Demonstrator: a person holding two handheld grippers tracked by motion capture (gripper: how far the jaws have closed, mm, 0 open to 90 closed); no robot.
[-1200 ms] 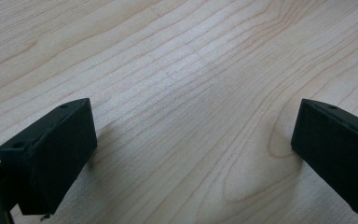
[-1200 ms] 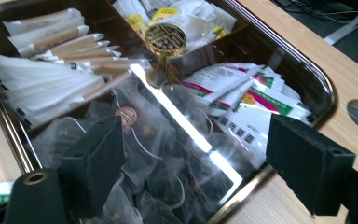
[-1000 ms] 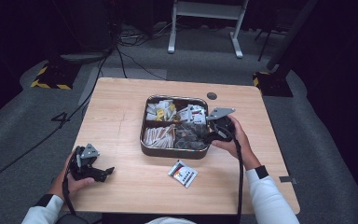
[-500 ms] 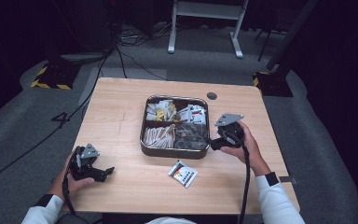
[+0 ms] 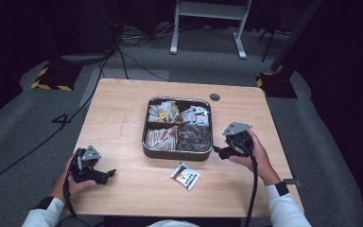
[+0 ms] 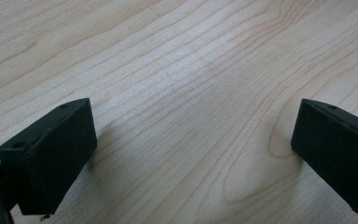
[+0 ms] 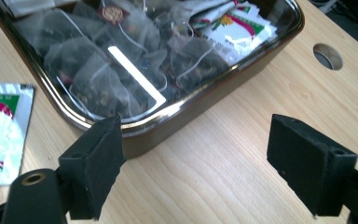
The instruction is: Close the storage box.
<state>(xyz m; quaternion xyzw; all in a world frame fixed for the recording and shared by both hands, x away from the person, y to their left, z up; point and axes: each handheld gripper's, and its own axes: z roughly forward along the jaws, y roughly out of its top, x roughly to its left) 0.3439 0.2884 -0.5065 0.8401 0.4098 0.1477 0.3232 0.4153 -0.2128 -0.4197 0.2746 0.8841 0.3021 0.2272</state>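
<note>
Since a second ago our right gripper [image 5: 222, 152] has pulled back out of the tin [image 5: 147, 142] and now sits on the table [image 5: 123, 104] just beside the tin's right wall, while our left gripper [image 5: 105, 175] has not stirred near the front left corner. From the high view we see the tin divided into four compartments of tea bags and sachets, and one loose sachet [image 5: 185, 175] lying flat on the wood just in front of the tin, between our two hands but nearer the right one. Through the left gripper view we look at bare wood grain between jaws spread wide, holding nothing. Through the right gripper view the jaws are also spread wide and empty; the tin's front right corner [image 7: 177, 122] lies just ahead of them, its mesh tea bags [image 7: 98, 88] heaped inside, and the loose sachet [image 7: 2, 130] shows at the left edge. We judge the sachet is what we go for next. To do that well, we should swing the right gripper left and low, keep clear of the tin's rim, and set one jaw under a raised edge of the flat sachet before closing, since it may slide on the smooth wood.
</note>
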